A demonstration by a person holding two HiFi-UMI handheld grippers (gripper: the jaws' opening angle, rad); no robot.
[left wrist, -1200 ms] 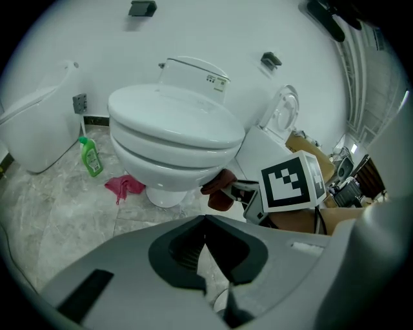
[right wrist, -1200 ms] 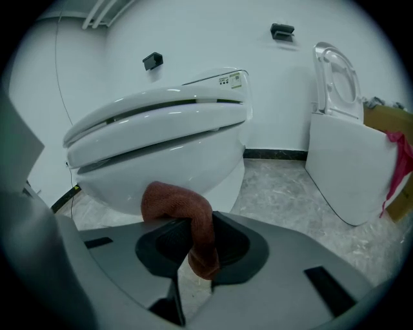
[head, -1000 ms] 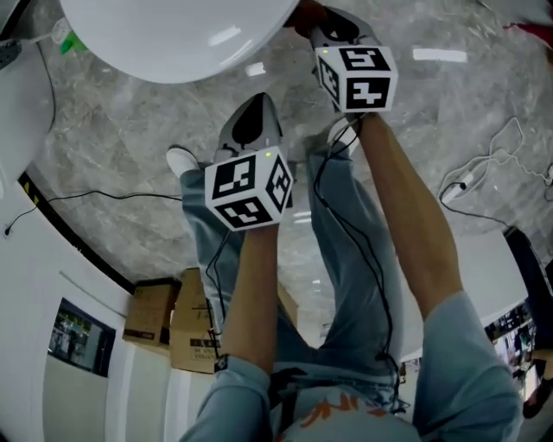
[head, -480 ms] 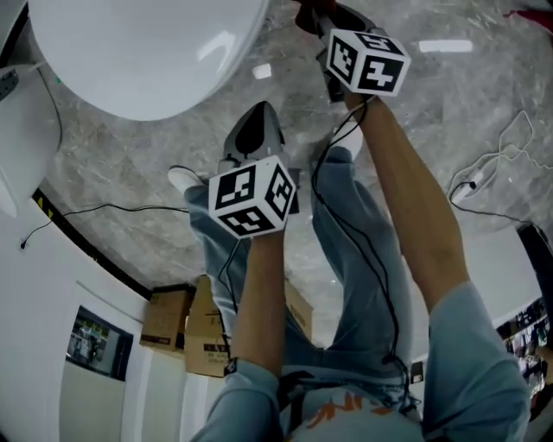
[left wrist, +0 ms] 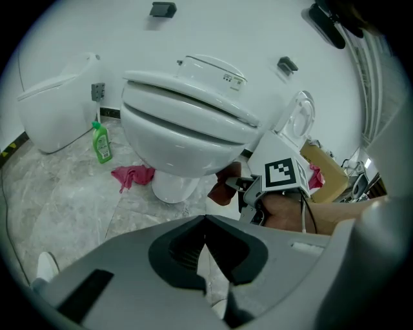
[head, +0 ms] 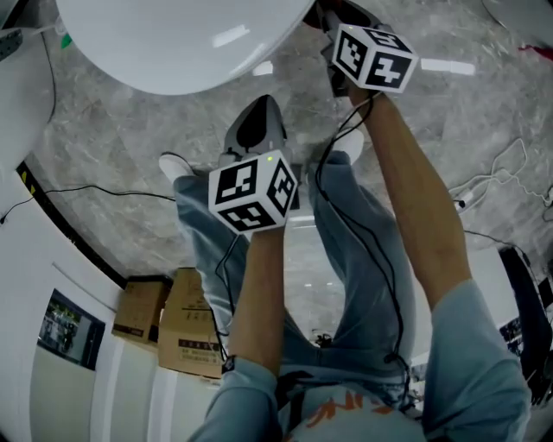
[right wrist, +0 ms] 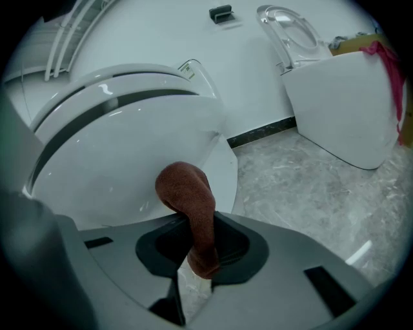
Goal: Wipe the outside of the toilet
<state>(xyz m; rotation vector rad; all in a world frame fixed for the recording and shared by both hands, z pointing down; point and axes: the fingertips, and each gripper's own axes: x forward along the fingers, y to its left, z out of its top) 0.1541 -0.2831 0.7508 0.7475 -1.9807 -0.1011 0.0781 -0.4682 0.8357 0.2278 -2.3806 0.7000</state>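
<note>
Looking down: my left claw (head: 257, 108) hangs over the grey marble floor (head: 112, 147), just below the white toilet (head: 173, 43). My right claw (head: 335, 26) is up beside the bowl's edge, with a dark cloth (head: 321, 9) at its tip. Cardboard boxes (head: 186, 332) sit lower left.

In the head view the toilet (head: 173, 43) runs off the frame at 11 o'clock, so we see only a rounded white part. At 1 o'clock the right gripper's (right wrist: 193, 258) marker cube (head: 373, 56) covers its jaws and nearly all of the cloth (right wrist: 187, 193). We cannot read the print on the cardboard boxes (head: 186, 332) at 7 o'clock, nor the green bottle's (left wrist: 101, 143) label at 9 o'clock in the left gripper view.
</note>
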